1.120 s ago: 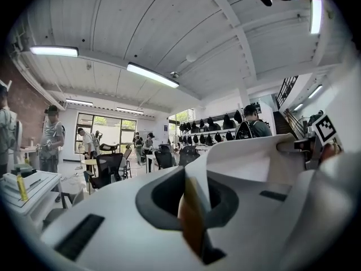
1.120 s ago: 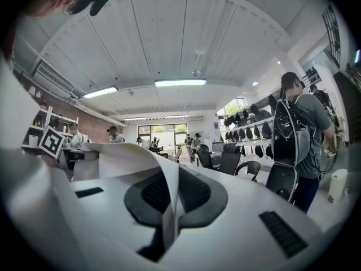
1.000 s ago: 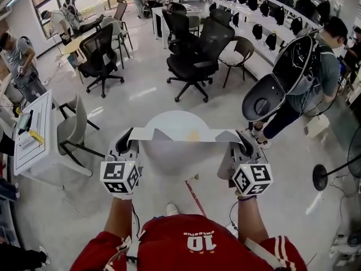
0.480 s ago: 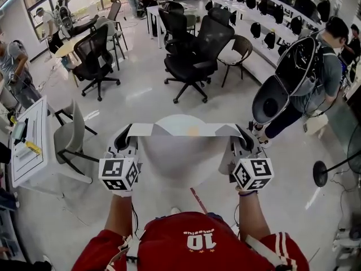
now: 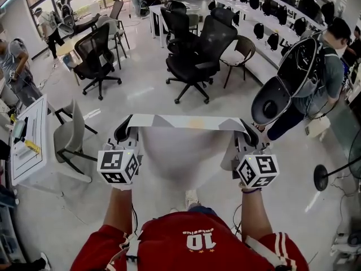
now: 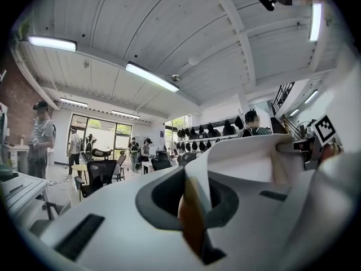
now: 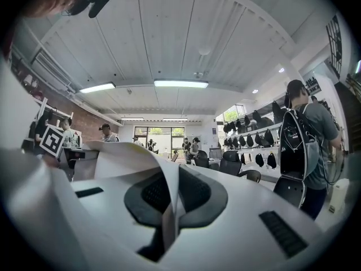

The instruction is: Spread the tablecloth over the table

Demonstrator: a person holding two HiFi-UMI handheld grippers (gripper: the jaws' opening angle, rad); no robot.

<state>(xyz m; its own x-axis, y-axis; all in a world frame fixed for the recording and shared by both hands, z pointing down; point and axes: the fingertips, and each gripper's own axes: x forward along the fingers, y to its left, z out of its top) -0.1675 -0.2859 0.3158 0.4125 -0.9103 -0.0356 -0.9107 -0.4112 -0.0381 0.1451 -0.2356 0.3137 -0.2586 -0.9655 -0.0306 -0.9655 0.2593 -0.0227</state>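
left gripper (image 5: 125, 133) clamps cloth (image 5: 186, 145) edge | right gripper (image 5: 247, 137) clamps the other corner | cloth taut between them (hanging below)

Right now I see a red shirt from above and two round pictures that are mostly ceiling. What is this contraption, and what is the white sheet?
There is no robot here. A person in a red shirt holds a hand tool with two jaws in each hand: the left gripper and the right gripper. The cubes with black-and-white squares are part of those tools.

The top-down picture comes from a camera on the person's head. The two round pictures come from cameras riding on the tools. They look along the jaws, which are tilted up toward the ceiling.

Each pair of jaws is shut on the top edge of a white tablecloth. It is stretched between them and hangs in front of the person, above the floor. It lies on no surface yet. Office chairs and other people stand around.
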